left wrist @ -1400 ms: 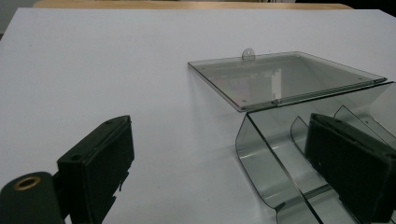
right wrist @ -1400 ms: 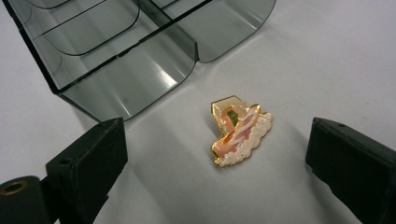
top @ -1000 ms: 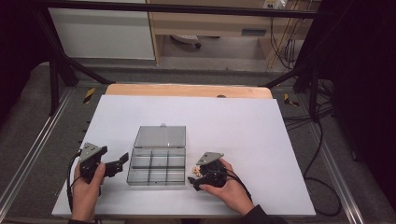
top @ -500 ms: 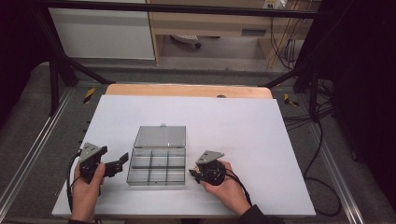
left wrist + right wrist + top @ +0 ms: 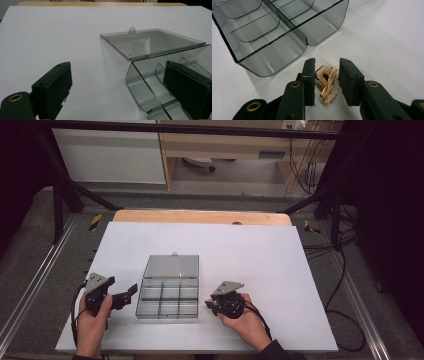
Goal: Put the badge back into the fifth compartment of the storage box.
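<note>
One clear plastic box [image 5: 168, 299] lies near the front edge of the surface [image 5: 260, 255], a little left of its middle. It has one lid [image 5: 171, 266], folded open flat toward the back edge, with one small tab on the lid's far rim. The box is split into six compartments, in two rows of three. One small gold clip [image 5: 327, 83] lies on the surface just off the box's front right corner. Two grippers are on the surface, one [image 5: 129, 292] left of the box and one [image 5: 208, 305] right of it, each with two black jaws. Two hands hold them, one each.
</note>
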{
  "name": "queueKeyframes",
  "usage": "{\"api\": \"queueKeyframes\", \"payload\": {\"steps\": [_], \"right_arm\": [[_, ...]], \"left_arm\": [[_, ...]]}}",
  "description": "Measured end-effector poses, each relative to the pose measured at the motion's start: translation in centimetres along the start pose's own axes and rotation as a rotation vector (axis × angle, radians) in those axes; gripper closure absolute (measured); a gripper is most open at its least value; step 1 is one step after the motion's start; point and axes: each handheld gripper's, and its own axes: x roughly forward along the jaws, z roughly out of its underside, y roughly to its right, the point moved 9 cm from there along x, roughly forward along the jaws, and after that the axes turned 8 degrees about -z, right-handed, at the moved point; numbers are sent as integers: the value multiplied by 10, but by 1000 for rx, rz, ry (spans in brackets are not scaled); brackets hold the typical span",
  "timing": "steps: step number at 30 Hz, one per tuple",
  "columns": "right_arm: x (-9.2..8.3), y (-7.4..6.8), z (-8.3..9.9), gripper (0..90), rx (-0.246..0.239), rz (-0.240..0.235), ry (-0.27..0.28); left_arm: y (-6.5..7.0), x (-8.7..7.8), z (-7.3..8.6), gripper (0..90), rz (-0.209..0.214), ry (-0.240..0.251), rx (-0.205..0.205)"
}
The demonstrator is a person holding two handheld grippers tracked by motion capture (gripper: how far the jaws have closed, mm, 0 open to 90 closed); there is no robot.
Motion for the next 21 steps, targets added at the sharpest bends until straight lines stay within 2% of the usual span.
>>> {"api": "queueKeyframes", "payload": {"steps": [15, 21], "right_arm": [[-11, 4, -1, 755, 16, 1, 10], [-12, 11, 4, 773, 23, 17, -11]], "left_arm": [[0, 0, 0, 88, 5, -1, 1], [1, 0, 0, 88, 4, -1, 4]]}}
